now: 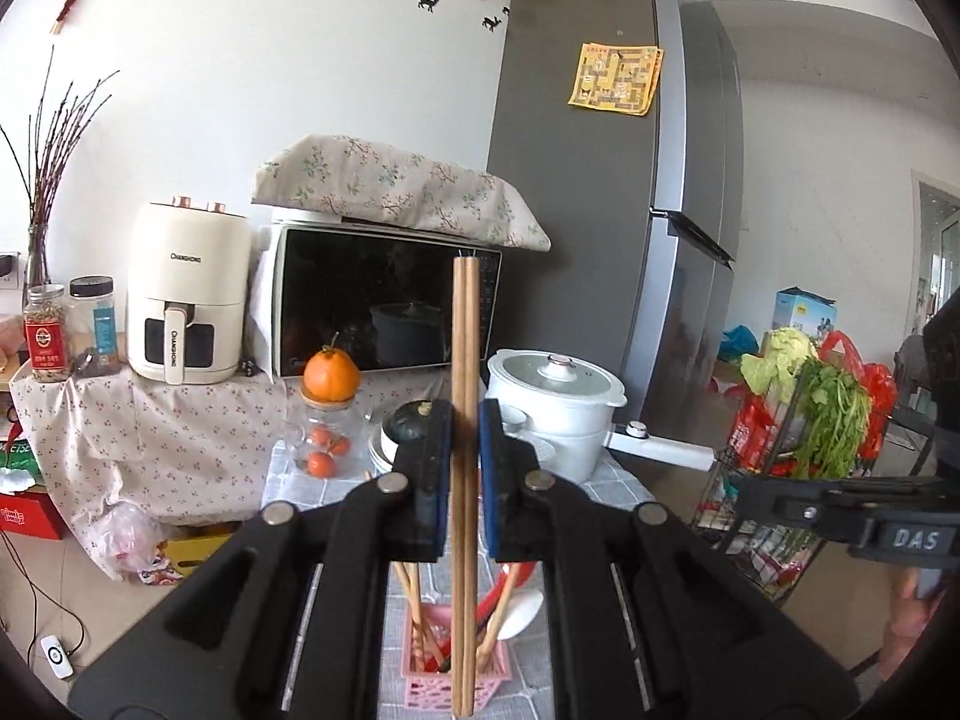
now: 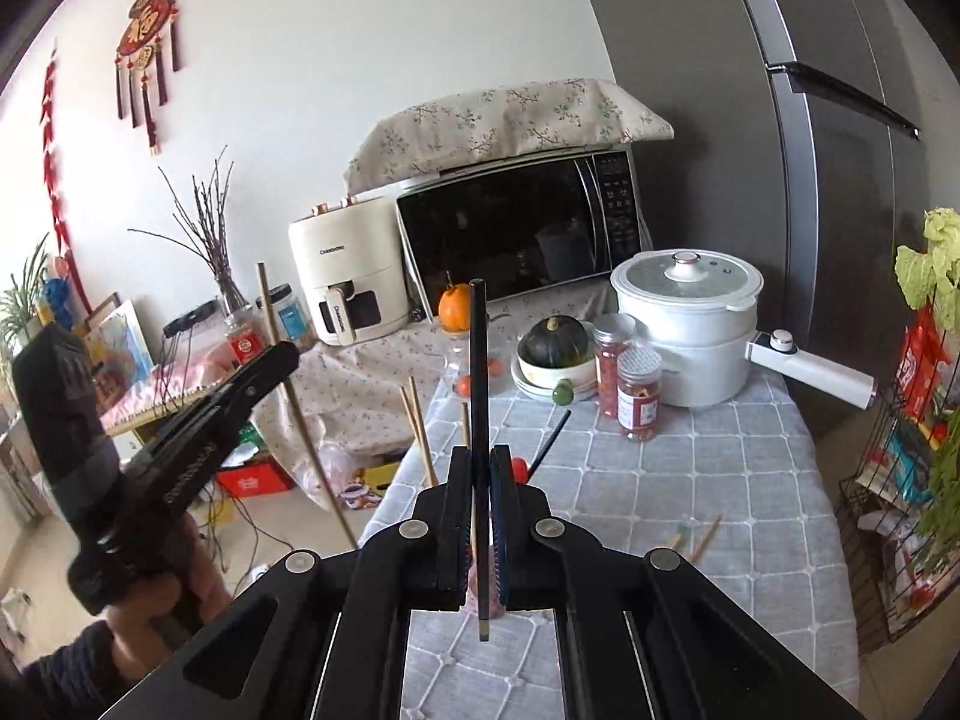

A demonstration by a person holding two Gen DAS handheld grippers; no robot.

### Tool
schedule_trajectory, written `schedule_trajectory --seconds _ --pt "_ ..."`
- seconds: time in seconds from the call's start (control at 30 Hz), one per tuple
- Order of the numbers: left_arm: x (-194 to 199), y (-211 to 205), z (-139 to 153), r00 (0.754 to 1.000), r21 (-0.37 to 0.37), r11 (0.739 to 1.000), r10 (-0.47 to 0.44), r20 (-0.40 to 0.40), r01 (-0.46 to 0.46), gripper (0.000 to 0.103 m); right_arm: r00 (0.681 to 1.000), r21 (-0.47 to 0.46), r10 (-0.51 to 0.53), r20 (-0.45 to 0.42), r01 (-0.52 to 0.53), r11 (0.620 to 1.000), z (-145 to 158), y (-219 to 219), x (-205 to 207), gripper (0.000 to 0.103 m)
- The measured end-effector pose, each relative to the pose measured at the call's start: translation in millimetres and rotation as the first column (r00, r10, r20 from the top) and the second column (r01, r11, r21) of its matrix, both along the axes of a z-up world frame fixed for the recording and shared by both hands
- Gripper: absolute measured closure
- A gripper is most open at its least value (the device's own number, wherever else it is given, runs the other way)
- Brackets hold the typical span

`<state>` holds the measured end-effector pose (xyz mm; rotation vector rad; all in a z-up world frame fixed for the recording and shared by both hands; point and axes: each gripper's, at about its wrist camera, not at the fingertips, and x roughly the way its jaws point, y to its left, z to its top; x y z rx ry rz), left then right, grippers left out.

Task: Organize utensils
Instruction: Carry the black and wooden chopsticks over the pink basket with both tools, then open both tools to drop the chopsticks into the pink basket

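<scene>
Left gripper (image 1: 465, 420) clamped a pair of wooden chopsticks (image 1: 463, 390), held upright between its pads. Right gripper (image 2: 480, 468) closed narrow on a single black chopstick (image 2: 478, 372), also upright. Directly below the left gripper stood a pink basket (image 1: 420, 681) on the grey checked tablecloth (image 2: 720, 480), holding more chopsticks and a white spoon (image 1: 521, 612). Two loose wooden pieces (image 2: 696, 534) lay on the cloth right of the right gripper. Farther back: two red-filled jars (image 2: 637, 393), green squash in a bowl (image 2: 552, 342), white pot (image 2: 690, 318). Beyond, orange (image 1: 331, 375), microwave (image 1: 384, 306), air fryer (image 1: 186, 300), refrigerator (image 1: 576, 180).
</scene>
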<state>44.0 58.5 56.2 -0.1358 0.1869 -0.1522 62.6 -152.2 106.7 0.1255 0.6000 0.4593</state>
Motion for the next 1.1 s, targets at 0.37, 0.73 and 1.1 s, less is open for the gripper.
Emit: schedule_trajectory --seconds 0.37,0.73,1.1 --pt "45.5 -11.8 -36.6 0.995 0.040 0.995 0.092 -0.025 -0.091 0.093 1.000 0.033 -0.017 0.008 0.017 0.999 0.3 9.4 11.1 0.097" --pt "53.9 -7.1 -50.9 0.977 -0.005 1.000 0.019 -0.211 -0.021 0.061 0.999 0.075 -0.037 0.037 0.034 0.997 2.2 8.8 19.0 0.097" --pt "32.9 17.6 -57.5 0.886 0.045 0.996 0.090 -0.455 -0.079 0.048 0.998 0.117 -0.055 0.044 0.049 0.992 -10.7 20.0 33.5 0.097"
